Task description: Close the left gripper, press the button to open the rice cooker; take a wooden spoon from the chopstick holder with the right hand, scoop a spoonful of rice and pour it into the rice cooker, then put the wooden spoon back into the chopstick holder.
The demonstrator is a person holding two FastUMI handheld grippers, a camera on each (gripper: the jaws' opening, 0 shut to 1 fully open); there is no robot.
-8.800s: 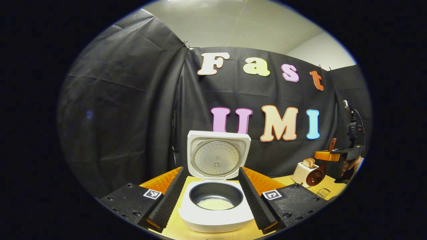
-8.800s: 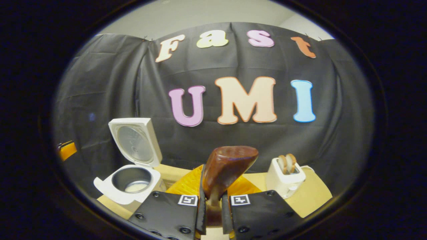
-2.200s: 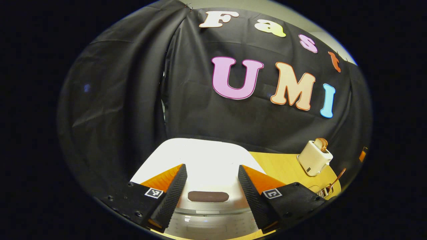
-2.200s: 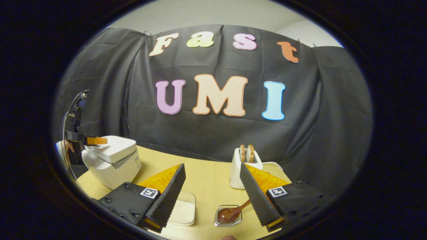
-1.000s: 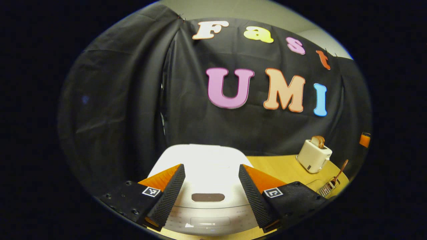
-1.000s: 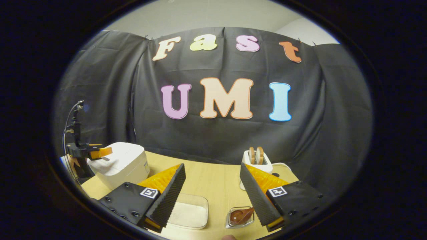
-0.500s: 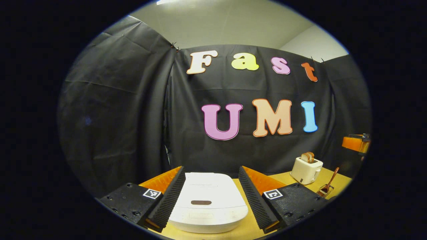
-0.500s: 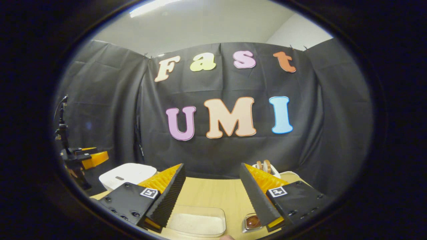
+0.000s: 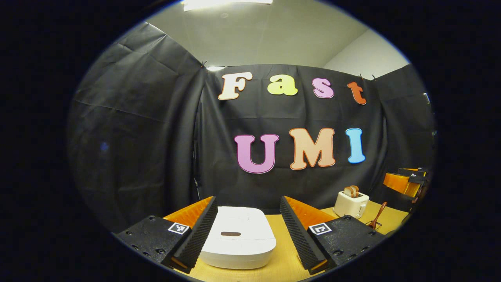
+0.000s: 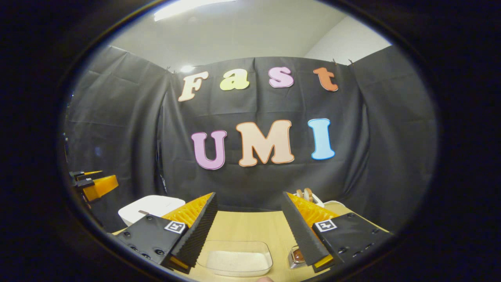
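Rice cooker [image 9: 238, 237] sits on the counter [image 9: 285, 266] with its lid down, right between the fingers of the left tongs [image 9: 248, 231] — those are spread wide, holding nothing, not touching it. Right tongs [image 10: 250, 229] are gaping open too, empty, hovering over a clear tray of rice [image 10: 238, 258] at the near edge. The wooden spoon [image 9: 377, 219] stands in the chopstick holder [image 10: 294, 257] just beside that tray, handle leaning up. A toaster [image 9: 350, 203] with bread is near the back edge.
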